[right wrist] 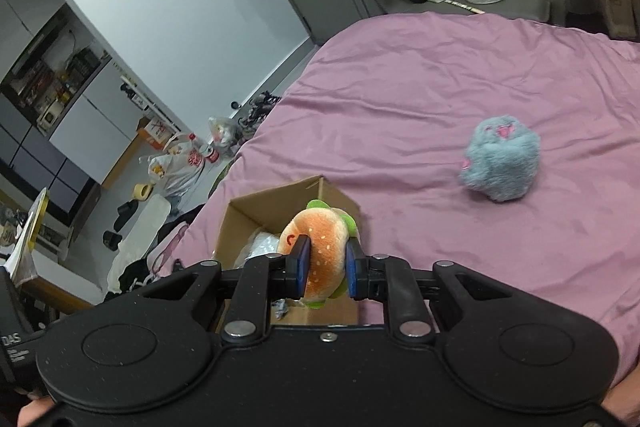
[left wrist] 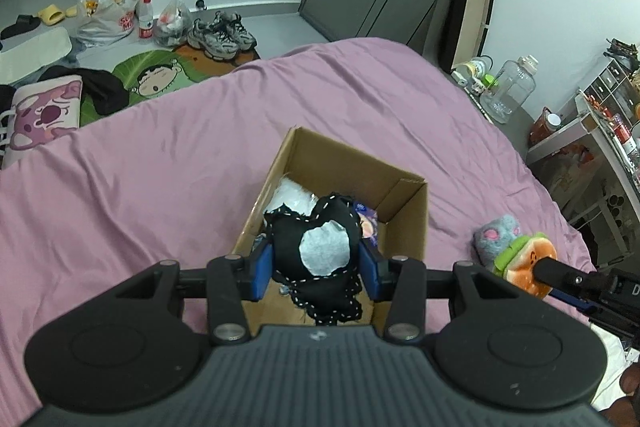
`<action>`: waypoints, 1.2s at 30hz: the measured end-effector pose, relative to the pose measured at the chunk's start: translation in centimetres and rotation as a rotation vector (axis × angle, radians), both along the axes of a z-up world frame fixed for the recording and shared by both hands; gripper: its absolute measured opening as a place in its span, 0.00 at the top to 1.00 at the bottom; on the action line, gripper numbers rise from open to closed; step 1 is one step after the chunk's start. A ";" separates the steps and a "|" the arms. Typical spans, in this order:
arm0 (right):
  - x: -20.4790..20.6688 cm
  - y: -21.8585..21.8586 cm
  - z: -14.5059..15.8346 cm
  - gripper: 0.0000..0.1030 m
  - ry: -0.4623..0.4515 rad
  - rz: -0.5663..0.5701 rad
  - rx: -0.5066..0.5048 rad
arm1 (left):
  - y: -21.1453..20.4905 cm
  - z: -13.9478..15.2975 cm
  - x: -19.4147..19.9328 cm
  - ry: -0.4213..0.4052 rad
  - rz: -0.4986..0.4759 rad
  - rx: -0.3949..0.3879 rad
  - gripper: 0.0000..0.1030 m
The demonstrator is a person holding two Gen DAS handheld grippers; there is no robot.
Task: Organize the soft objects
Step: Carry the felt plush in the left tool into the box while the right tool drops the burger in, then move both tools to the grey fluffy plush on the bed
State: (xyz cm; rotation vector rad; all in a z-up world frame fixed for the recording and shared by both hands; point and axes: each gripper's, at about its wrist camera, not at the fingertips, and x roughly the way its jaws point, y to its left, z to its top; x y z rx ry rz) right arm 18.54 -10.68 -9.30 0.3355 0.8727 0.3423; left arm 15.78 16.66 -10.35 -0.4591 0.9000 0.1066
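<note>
- black fabric with white stitching, a soft toy [left wrist: 316,259] bearing a pale patch, is clamped between the blue pads of the left gripper [left wrist: 317,267] and is held over the near part of the cardboard box [left wrist: 404,223].
- the open box is seen resting on the pink bedsheet [left wrist: 160,167]; something white [left wrist: 292,197] and a small patterned item [left wrist: 368,223] are seen inside it, partly hidden behind the black toy.
- an orange burger plush [right wrist: 322,259] with green trim is squeezed between the pads of the right gripper [right wrist: 326,269], just to the right of the box and near its rim.
- a grey fluffy plush [right wrist: 500,159] with pink marks is left lying on the sheet, well apart from the box on the right side; in the left wrist view it is partly covered by the burger plush.
- beyond the far edge of the bed, sneakers [left wrist: 222,35], plastic bags [left wrist: 106,15] and a water bottle [left wrist: 146,17] are scattered on the floor; a clear jug [left wrist: 508,89] is seen at far right.
</note>
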 end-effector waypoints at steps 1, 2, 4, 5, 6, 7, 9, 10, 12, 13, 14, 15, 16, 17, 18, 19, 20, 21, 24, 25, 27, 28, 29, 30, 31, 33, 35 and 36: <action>0.1 0.4 -0.1 0.82 0.002 0.006 -0.002 | 0.1 -0.3 0.1 0.005 -0.001 -0.002 0.57; 0.2 0.9 -0.3 0.82 0.005 0.012 -0.003 | 0.3 -0.7 0.2 0.010 -0.003 -0.004 0.57; 0.3 1.7 -0.6 0.82 0.010 0.024 -0.007 | 0.5 -1.2 0.3 0.019 -0.004 -0.007 0.57; 0.4 2.2 -0.7 0.82 0.014 0.030 -0.007 | 0.7 -1.5 0.4 0.026 -0.006 -0.012 0.57; 0.4 2.6 -0.9 0.82 0.017 0.035 -0.008 | 0.8 -1.8 0.6 0.032 -0.009 -0.018 0.57; 0.5 3.1 -1.1 0.82 0.020 0.043 -0.009 | 0.9 -2.1 0.7 0.040 -0.010 -0.021 0.57; 0.5 3.9 -1.4 0.82 0.027 0.055 -0.008 | 1.1 -2.5 1.0 0.053 -0.014 -0.022 0.57; 0.5 4.3 -1.5 0.82 0.031 0.062 -0.008 | 1.1 -2.8 1.1 0.060 -0.019 -0.023 0.54; 0.6 5.0 -1.9 0.82 0.041 0.074 -0.012 | 1.2 -3.2 1.3 0.083 -0.017 -0.024 0.52; 0.6 5.3 -2.2 0.82 0.046 0.080 -0.012 | 1.3 -3.5 1.5 0.102 -0.015 -0.024 0.49; 0.6 5.7 -2.4 0.82 0.052 0.087 -0.012 | 1.4 -3.7 1.6 0.112 -0.018 -0.022 0.46; 0.7 6.0 -2.6 0.82 0.058 0.094 -0.010 | 1.4 -3.9 1.6 0.115 -0.025 -0.020 0.45; 0.7 6.3 -2.8 0.82 0.062 0.102 -0.010 | 1.4 -3.9 1.6 0.115 -0.032 -0.019 0.43; 0.6 6.6 -3.0 0.81 0.067 0.109 -0.012 | 1.4 -3.9 1.6 0.114 -0.041 -0.020 0.40; 0.6 6.8 -3.3 0.81 0.074 0.115 -0.013 | 1.3 -3.9 1.6 0.115 -0.046 -0.020 0.38; 0.7 7.0 -3.5 0.77 0.082 0.123 -0.014 | 1.3 -3.7 1.6 0.115 -0.049 -0.020 0.35; 0.8 7.2 -3.8 0.76 0.093 0.137 -0.014 | 1.3 -3.6 1.6 0.113 -0.047 -0.018 0.34; 0.7 7.3 -4.0 0.76 0.102 0.142 -0.017 | 1.2 -3.4 1.6 0.110 -0.042 -0.011 0.34; 0.7 7.3 -4.4 0.66 0.128 0.145 -0.026 | 1.1 -2.6 1.6 0.095 -0.025 0.022 0.31; 0.6 7.1 -4.3 0.65 0.128 0.144 -0.027 | 1.1 -2.5 1.6 0.090 -0.023 0.021 0.31; 0.4 6.7 -4.0 0.64 0.118 0.141 -0.030 | 1.0 -2.1 1.6 0.086 -0.021 0.025 0.30; 0.4 6.4 -3.7 0.62 0.114 0.138 -0.027 | 0.9 -2.0 1.7 0.085 -0.018 0.030 0.30; 0.4 6.0 -3.5 0.59 0.111 0.134 -0.024 | 0.8 -1.9 1.6 0.084 -0.017 0.033 0.30; 0.4 5.7 -3.2 0.59 0.107 0.130 -0.023 | 0.7 -1.8 1.6 0.083 -0.015 0.036 0.30; 0.4 5.2 -2.9 0.58 0.099 0.126 -0.024 | 0.5 -1.6 1.6 0.082 -0.015 0.037 0.30; 0.5 4.4 -2.4 0.56 0.086 0.120 -0.028 | 0.0 -1.4 1.6 0.080 -0.017 0.044 0.30; 0.6 3.2 -1.9 0.54 0.069 0.110 -0.042 | -0.6 -1.1 1.6 0.078 -0.019 0.055 0.30; 0.8 2.6 -1.7 0.54 0.062 0.102 -0.049 | -0.9 -1.0 1.6 0.077 -0.020 0.058 0.30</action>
